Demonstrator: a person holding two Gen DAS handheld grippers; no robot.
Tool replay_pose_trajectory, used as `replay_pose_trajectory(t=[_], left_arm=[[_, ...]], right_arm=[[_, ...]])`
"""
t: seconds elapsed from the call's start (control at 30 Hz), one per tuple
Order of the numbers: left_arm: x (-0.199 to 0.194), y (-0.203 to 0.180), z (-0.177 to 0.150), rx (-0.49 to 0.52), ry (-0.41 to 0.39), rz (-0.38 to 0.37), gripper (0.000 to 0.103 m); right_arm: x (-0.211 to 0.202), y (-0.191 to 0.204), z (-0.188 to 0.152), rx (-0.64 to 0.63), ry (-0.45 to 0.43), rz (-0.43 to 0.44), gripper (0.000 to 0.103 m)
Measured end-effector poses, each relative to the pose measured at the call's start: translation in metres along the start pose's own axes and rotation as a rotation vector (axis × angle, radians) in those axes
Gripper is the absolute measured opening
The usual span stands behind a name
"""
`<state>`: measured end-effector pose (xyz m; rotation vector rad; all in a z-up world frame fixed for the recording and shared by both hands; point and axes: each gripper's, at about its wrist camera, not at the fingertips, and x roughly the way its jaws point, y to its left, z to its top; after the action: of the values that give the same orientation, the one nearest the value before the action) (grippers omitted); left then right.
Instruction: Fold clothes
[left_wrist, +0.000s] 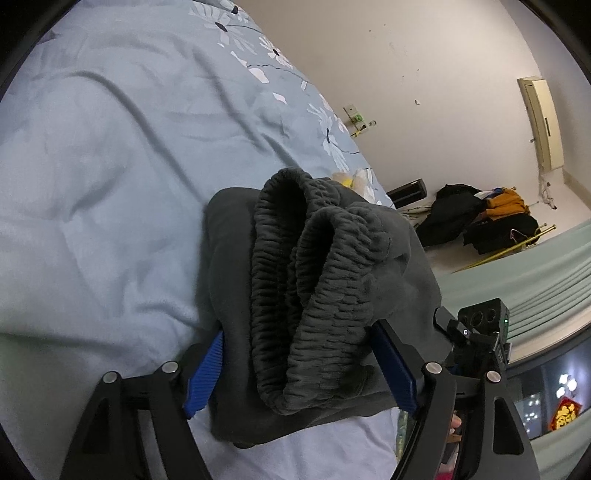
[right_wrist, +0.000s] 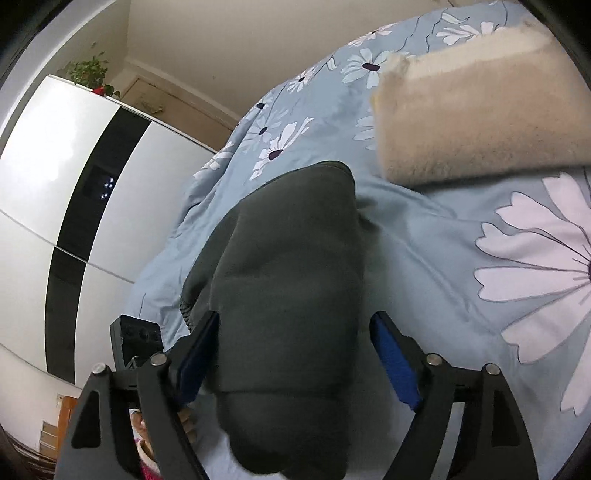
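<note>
Lying folded on the bed (left_wrist: 92, 184), the dark grey pants (left_wrist: 306, 295) sat between the pads of both tongs. In the left wrist view the left tongs (left_wrist: 299, 369) stood open, blue pads at 8 and 4 o'clock of the bundle; both pads appeared to touch the cloth, but no pinch was evident. The ribbed elastic waistband (left_wrist: 295, 280) faced this camera, doubled into two loops on top of the folded fabric. At 3 o'clock of the bundle, the right tongs' camera housing (left_wrist: 484, 325) showed, near the bed's edge.

In the right wrist view the right tongs (right_wrist: 295, 354) were open too. The left pad (right_wrist: 195, 362) touched the pants (right_wrist: 288, 288); the right pad (right_wrist: 395, 362) stood just apart from them, over the blue floral cover (right_wrist: 461, 258). The smooth folded side faced this camera. A beige furry blanket (right_wrist: 480, 110), folded, lay on the bed at 1 o'clock of the pants, well apart. A white wardrobe (right_wrist: 55, 166) with a black stripe stood at 9 o'clock, a plant (right_wrist: 92, 74) on top.

Background in the left view: a pile of dark and mustard clothes (left_wrist: 480, 218) by the wall at 2 o'clock, and an air conditioner (left_wrist: 541, 122) on the wall above it.
</note>
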<state>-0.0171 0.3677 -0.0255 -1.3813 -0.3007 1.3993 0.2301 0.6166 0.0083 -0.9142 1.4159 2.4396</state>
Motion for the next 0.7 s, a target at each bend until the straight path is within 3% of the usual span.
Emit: replay_pose_trajectory(t=[0.3,0.43,0.7], left_arm=[[-0.010,-0.050,0.004,0.168,-0.033,0.069,0.079],[-0.008,-0.082,0.017,0.254,-0.052,0.040,0.079],[0.072,-0.171,0.064,0.490,-0.045,0.028,0.079]], right_arm=[[-0.016,0.018,0.000,-0.091,-0.047,0.019,0.070],[-0.039,0.021,0.010,-0.138,-0.103,0.036,0.068],[-0.098,-0.004,0.063,-0.208,-0.219,-0.061,0.068]])
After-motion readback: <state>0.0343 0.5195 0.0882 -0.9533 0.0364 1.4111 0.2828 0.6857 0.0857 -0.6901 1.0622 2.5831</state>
